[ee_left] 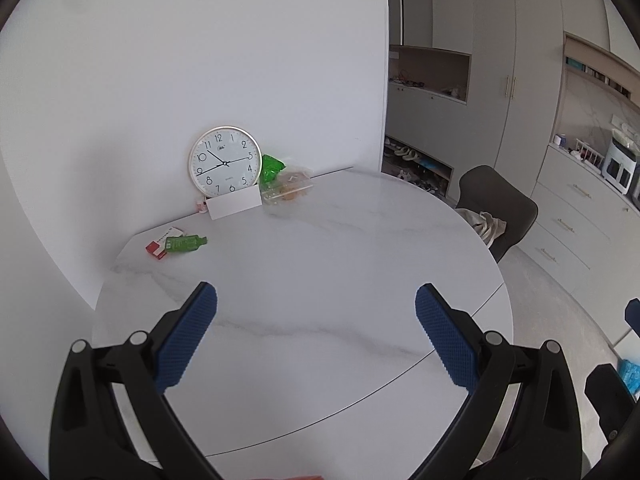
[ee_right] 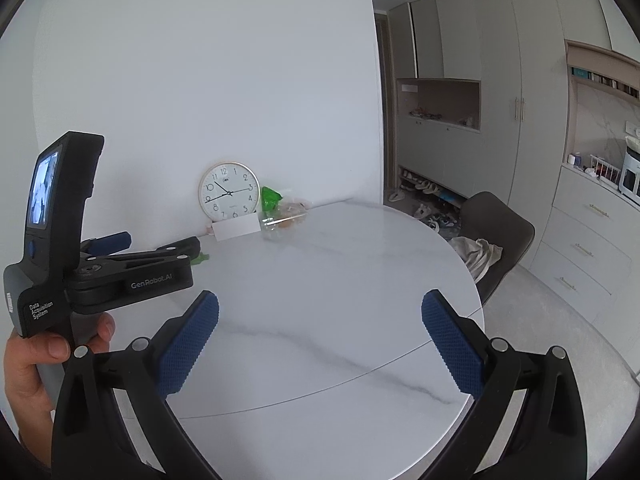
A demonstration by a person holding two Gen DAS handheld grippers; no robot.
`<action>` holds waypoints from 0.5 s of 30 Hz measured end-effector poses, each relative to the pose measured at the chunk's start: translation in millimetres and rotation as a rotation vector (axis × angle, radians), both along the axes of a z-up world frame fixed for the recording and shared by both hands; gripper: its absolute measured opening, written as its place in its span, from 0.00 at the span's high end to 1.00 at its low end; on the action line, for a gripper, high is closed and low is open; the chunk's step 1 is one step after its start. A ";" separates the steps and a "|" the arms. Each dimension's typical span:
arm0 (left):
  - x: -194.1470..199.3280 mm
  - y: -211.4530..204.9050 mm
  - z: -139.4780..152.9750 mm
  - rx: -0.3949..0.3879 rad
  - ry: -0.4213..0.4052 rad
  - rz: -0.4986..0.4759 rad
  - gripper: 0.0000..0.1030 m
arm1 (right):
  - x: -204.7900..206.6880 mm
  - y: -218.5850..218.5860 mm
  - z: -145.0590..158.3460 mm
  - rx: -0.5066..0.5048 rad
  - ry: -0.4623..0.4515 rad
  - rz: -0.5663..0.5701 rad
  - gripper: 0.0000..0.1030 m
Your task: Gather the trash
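A crumpled green wrapper and a clear plastic package with orange bits lie at the table's far edge beside the clock; both show in the right wrist view, the wrapper and the package. A green packet lies on a red and white box at the far left. My left gripper is open and empty above the near table; it also shows in the right wrist view. My right gripper is open and empty.
A white marble table stands against a white wall. A round clock leans on the wall behind a white card. A dark chair with a cloth stands at the table's right. Cabinets line the right side.
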State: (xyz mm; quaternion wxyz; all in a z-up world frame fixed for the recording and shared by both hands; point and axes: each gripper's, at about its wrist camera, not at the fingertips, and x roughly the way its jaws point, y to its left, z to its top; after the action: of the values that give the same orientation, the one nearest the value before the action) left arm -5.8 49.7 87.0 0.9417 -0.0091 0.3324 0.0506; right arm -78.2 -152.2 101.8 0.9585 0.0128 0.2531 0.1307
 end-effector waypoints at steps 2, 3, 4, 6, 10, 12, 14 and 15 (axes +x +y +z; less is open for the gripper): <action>0.8 0.4 -0.2 0.002 0.001 0.001 0.07 | -2.1 0.1 1.5 0.001 0.002 -0.001 0.02; 0.8 0.2 0.0 0.001 0.001 0.001 0.07 | -1.7 0.0 1.4 -0.001 0.002 -0.002 0.02; 0.6 0.3 -0.2 0.000 0.001 0.003 0.07 | -2.2 0.0 1.7 -0.002 0.001 -0.004 0.02; 0.5 0.6 -0.5 -0.004 0.001 0.001 0.07 | -3.0 -0.2 3.4 -0.002 -0.001 -0.005 0.02; 0.8 0.1 -1.0 -0.001 0.002 0.000 0.07 | -3.8 -1.9 3.5 -0.001 -0.001 -0.007 0.02; 0.9 -0.3 -0.6 -0.002 0.002 -0.001 0.07 | -4.6 -2.3 3.9 -0.001 0.000 -0.009 0.02; 1.5 -0.2 -0.7 -0.001 0.002 -0.006 0.07 | -4.7 -2.3 4.2 -0.001 0.000 -0.009 0.02; 1.3 -0.2 -0.8 0.000 0.002 -0.007 0.07 | -4.6 -2.3 4.3 -0.001 -0.001 -0.009 0.02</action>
State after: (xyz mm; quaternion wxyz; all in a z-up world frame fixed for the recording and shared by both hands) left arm -4.5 49.5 86.2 0.9416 -0.0078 0.3333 0.0471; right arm -82.8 -154.5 106.1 0.9592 0.0135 0.2527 0.1261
